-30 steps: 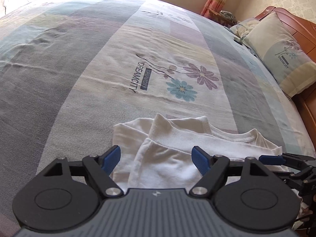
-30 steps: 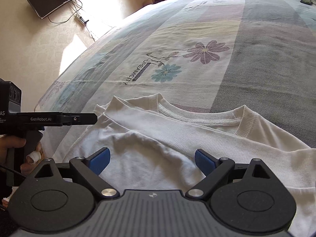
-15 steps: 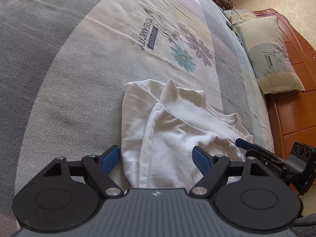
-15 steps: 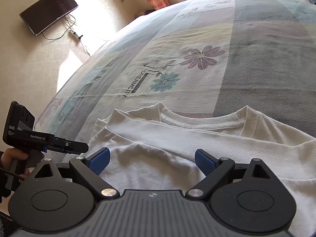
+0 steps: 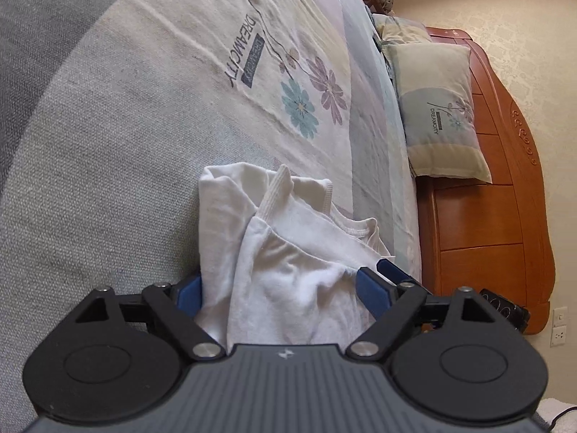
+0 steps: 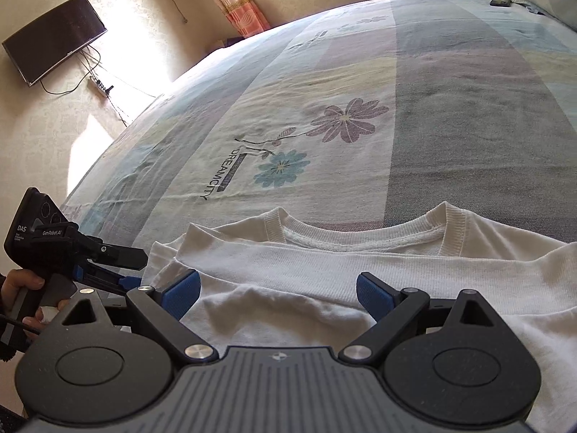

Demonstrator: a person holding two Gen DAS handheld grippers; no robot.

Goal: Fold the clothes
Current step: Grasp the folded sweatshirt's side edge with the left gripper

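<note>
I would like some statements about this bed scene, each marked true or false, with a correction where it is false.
1. The white shirt lies on the bed sheet with its ribbed collar towards the printed flowers. True.
2. The right gripper is shut on a sleeve. False: its jaws stand wide apart over the shirt.
3. The left gripper has white cloth between its open jaws. True.
4. The shirt is dark blue. False: it is white.
5. A pillow leans against the wooden headboard. True.
6. The television stands on the bed. False: it hangs on the wall.
</note>
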